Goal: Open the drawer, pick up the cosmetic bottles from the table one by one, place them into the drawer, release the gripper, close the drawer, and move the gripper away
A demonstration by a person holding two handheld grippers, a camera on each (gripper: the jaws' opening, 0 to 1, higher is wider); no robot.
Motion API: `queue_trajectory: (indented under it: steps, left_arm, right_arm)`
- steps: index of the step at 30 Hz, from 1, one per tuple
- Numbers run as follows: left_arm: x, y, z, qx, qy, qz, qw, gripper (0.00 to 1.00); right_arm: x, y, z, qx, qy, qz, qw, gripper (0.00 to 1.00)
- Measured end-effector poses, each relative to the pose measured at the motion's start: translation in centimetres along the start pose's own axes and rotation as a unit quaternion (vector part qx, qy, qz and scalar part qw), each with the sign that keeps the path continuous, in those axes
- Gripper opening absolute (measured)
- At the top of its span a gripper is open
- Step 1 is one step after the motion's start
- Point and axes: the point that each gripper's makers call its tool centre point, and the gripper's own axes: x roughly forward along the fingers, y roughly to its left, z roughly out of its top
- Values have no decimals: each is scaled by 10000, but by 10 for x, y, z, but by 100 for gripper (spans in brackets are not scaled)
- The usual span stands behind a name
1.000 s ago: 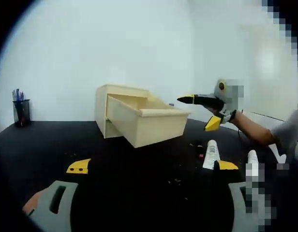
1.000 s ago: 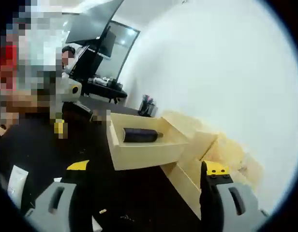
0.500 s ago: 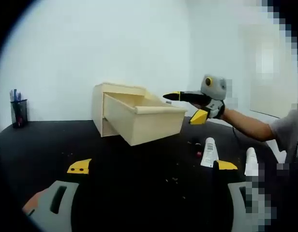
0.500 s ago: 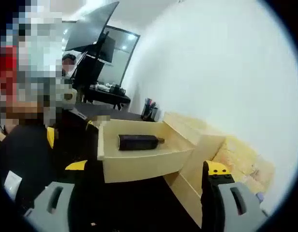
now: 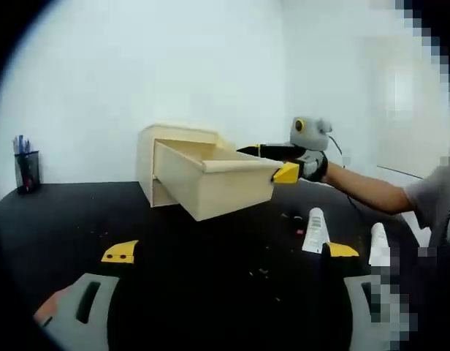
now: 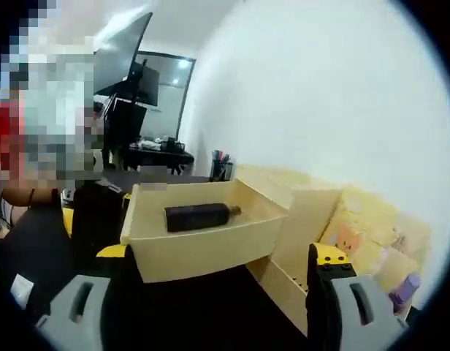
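So the wooden drawer [image 5: 210, 183] is pulled well out of its little cabinet [image 5: 155, 157], which sits toward the far edge of the black tabletop [image 5: 196, 263]. In the right gripper view you can see straight into the drawer: one dark bottle [image 6: 198, 216] is lying on its side in there, cap pointing toward the cabinet.

The right gripper [image 5: 272, 162] is up at the drawer's front corner in the left gripper view, jaws spread apart with nothing between them. One yellow tip sits over the drawer's rim and the other hangs just in front of the front panel. Might be touching the wood, honestly can't tell from this angle.

The left gripper [image 5: 229, 251] hangs low over the near part of the tabletop, well back from the drawer, jaws wide apart and not holding anything.

Two white tubes are on the tabletop toward its right side: one tube [image 5: 313, 229] near the left gripper's right fingertip, and a second white tube [image 5: 379, 243] further right. A black pen cup [image 5: 27, 170] stands at the far left edge.
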Motion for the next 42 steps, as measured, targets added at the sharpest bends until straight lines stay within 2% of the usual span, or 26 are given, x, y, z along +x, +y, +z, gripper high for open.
queue_trajectory:
  steps: [10,18,24,32,42]
  left_arm:
    - [1,0,-2,32,48,22,10000,94]
    - [0,1,-2,19,40,41,10000,94]
    - [1,0,-4,47,79,39,10000,94]
    - [2,0,-4,51,84,23,9999,93]
    - [3,1,-4,50,100,22,9999,93]
  right_arm:
    - [0,-1,-1,318,-157,-25,9994,93]
    - [6,0,-1,346,-244,-130,9990,93]
    - [9,-12,1,295,-284,-329,9986,93]
    - [18,-8,0,369,-301,-353,9982,92]
    - [22,-23,-2,372,-270,-520,9976,91]
